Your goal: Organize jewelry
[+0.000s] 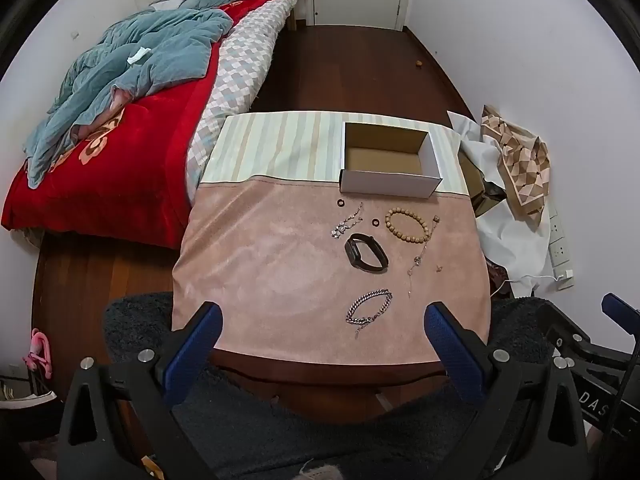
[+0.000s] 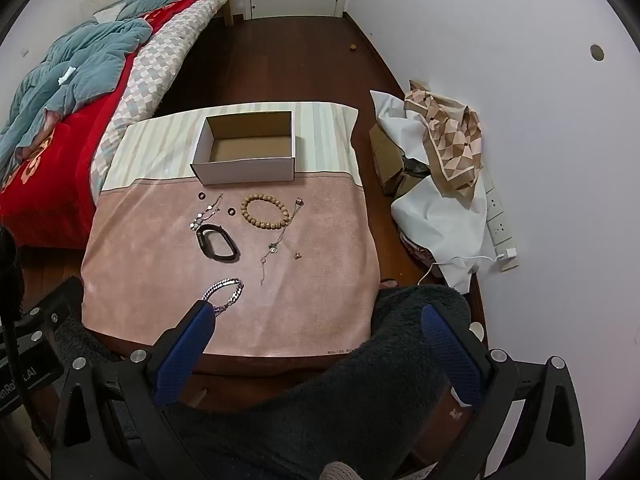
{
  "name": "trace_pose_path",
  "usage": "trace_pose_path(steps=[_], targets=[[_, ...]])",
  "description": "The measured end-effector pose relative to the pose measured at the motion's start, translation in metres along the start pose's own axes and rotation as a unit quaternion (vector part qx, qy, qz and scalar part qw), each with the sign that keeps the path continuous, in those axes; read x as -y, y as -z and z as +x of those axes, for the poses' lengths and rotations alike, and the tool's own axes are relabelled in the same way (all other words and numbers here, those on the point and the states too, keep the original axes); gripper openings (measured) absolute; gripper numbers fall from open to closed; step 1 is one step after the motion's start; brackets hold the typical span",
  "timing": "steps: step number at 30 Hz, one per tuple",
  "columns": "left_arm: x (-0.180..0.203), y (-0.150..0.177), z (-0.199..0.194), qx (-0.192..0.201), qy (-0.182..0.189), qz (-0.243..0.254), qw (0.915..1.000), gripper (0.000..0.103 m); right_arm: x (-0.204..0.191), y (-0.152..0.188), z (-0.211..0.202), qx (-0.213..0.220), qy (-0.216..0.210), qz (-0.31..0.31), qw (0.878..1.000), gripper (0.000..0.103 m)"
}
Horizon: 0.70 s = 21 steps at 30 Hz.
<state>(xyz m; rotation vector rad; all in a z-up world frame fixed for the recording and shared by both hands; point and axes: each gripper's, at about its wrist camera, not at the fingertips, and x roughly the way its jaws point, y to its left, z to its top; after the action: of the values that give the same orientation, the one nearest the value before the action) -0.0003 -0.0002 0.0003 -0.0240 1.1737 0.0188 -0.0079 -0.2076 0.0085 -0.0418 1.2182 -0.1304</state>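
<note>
Hovering agape, both claws [image 1: 322, 326] [image 2: 320, 330] face a limp, slinky chain bracelet [image 1: 369, 306]: pinch its bunched links.

even soft indoor light, faint shadows, sharp focus, strong fisheye edges

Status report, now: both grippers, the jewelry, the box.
Left hand-held gripper and right hand-held gripper open, empty, short of the table. Chain bracelet, watch, bead bracelet loose on cloth. Box empty. Path clear.
</note>
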Motion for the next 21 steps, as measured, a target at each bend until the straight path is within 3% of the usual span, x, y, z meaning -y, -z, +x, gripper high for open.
trace_pose_path(steps=[21], targets=[[0.0042, 0.0048, 0.0032, -0.003, 0.006, -0.002, 1.0, 0.103, -0.0045, -0.0004, -0.0033, 0.002, 0.002, 0.0, 1.0, 0.103]])
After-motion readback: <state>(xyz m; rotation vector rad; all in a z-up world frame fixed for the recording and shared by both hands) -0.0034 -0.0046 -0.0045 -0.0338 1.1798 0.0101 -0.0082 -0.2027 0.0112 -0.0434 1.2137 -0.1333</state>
